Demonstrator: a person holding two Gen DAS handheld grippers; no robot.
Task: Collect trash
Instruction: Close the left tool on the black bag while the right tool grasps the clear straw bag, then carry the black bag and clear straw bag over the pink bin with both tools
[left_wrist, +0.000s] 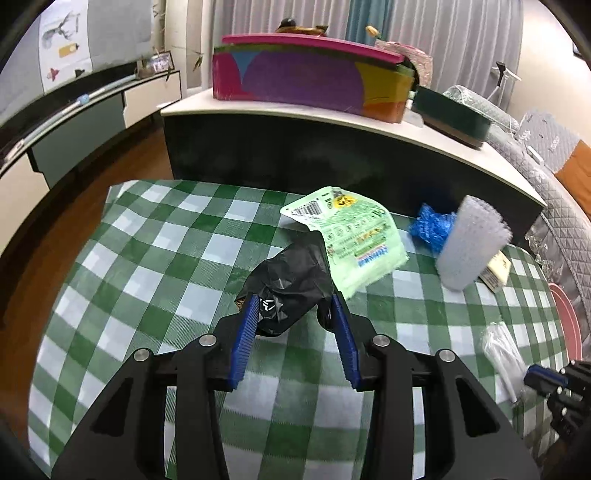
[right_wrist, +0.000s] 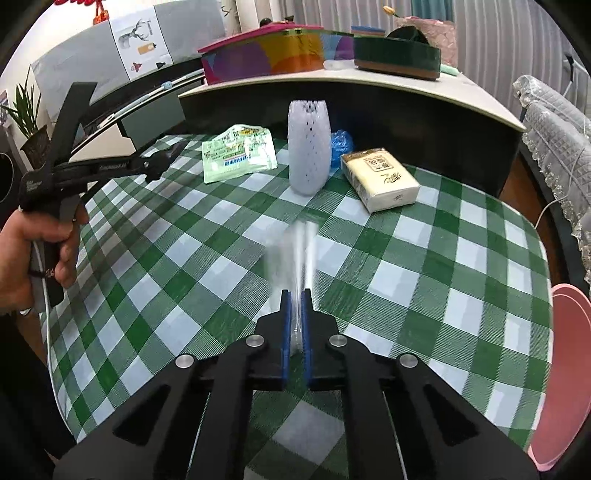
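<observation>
Black crumpled plastic (left_wrist: 291, 284) sits clamped between the blue ribbed pads (left_wrist: 243, 343) of the left gripper (left_wrist: 293, 306); the wad bulges out past the fingertips toward 12 o'clock and hangs just over the green-and-white checked tablecloth (left_wrist: 155, 258). In the right wrist view the right gripper (right_wrist: 295, 295) is pinched nearly closed on a clear plastic wrapper (right_wrist: 301, 254), which sticks out from the fingertips toward 12 o'clock and is blurred.

From the left gripper, a pale green printed packet (left_wrist: 354, 236) lies flat on the cloth at about 1 o'clock, its near edge touching the black wad or just behind it; which one cannot be told. Farther toward 2 o'clock stands a white foam-mesh sleeve (left_wrist: 469, 243), tilted, with a blue crumpled piece (left_wrist: 430, 225) just beside it on the far side and a tissue pack (left_wrist: 496, 271) at its base.

From the right gripper, the same sleeve (right_wrist: 308, 147) stands upright at 12 o'clock, the green packet (right_wrist: 238, 153) at 11 o'clock, the blue piece (right_wrist: 341, 142) behind the sleeve and the tissue pack (right_wrist: 380, 179) at 1 o'clock. A pink basin (right_wrist: 565, 369) shows at the table's edge near 3 o'clock. The person's hand (right_wrist: 33, 251) grips the left tool's handle at 9 o'clock.
</observation>
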